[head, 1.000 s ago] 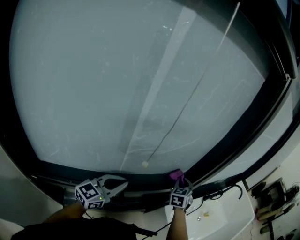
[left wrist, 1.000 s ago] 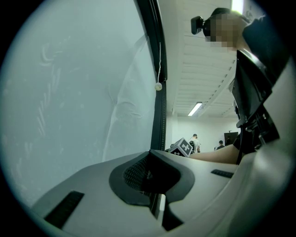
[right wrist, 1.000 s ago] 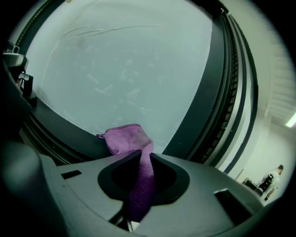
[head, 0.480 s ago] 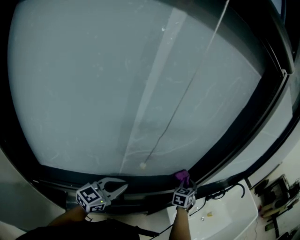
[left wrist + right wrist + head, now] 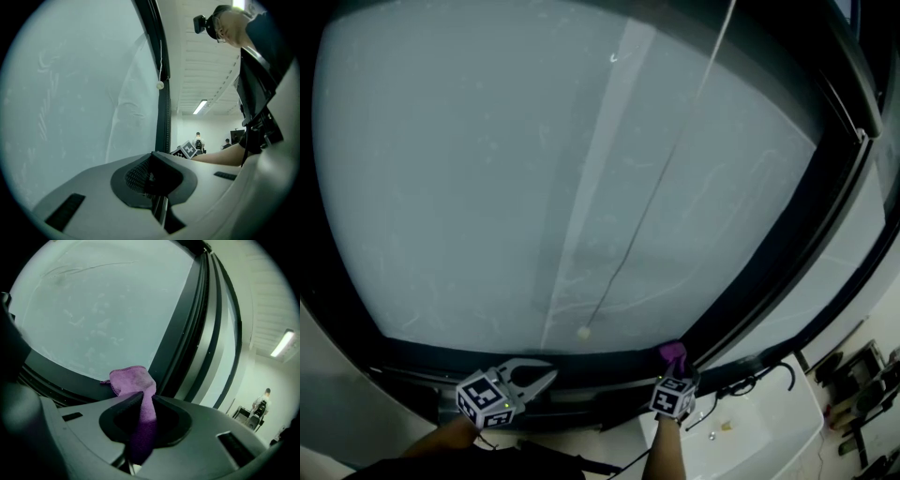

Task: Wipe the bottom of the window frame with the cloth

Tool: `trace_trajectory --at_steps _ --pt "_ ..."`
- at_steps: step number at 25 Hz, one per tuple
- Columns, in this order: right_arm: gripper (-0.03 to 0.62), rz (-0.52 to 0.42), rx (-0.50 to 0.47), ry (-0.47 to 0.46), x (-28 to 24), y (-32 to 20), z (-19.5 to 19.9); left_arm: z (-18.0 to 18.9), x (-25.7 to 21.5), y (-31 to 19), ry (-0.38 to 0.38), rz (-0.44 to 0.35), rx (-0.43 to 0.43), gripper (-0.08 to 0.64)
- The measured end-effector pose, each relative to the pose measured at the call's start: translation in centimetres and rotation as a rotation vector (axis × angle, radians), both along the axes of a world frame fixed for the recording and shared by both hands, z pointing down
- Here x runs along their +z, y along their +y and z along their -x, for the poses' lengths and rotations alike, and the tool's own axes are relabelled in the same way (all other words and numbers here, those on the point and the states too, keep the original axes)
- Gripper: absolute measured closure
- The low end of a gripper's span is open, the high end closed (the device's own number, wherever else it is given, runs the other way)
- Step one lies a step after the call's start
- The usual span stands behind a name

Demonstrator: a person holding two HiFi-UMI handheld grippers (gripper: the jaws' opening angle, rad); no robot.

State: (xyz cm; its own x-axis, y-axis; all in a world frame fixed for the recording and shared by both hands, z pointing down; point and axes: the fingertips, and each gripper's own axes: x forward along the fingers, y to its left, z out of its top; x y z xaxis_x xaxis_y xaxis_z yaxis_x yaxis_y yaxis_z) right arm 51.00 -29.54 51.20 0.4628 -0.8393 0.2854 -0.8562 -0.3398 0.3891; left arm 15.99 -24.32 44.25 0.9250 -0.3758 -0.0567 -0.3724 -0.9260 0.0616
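Note:
The purple cloth (image 5: 673, 353) (image 5: 133, 383) sticks up from my right gripper (image 5: 673, 368) (image 5: 143, 398), which is shut on it. The cloth's free end rests against the black bottom window frame (image 5: 581, 362) (image 5: 61, 376), close to the corner where the upright black mullion (image 5: 787, 253) (image 5: 187, 333) rises. My left gripper (image 5: 549, 374) (image 5: 153, 157) is shut with nothing in it and hovers by the bottom frame, left of the right one. In the left gripper view the right gripper's marker cube (image 5: 186, 150) shows behind the jaws.
A blind cord with a white bead (image 5: 583, 332) (image 5: 160, 85) hangs in front of the frosted pane (image 5: 534, 169). A white sill (image 5: 759, 427) with black cables lies below right. Tools (image 5: 862, 389) stand at far right. People (image 5: 198, 138) (image 5: 262, 404) stand far off in the room.
My right gripper has slid a little to the right along the bottom frame with the cloth in it. The left gripper has hardly moved.

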Motion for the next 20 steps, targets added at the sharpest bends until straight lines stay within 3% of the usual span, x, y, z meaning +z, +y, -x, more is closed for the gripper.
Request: trace_trajectory --at_steps 15,20 --pt "0.526 -0.04 0.051 -0.171 1.9 4.7 -0.3 0.2 0.2 0.0 -0.01 0.018 -0.007 0.558" --pt "0.526 -0.156 -0.001 -0.293 2.1 7.6 1.2 0.3 0.0 0.0 -0.013 -0.008 -0.03 0.558"
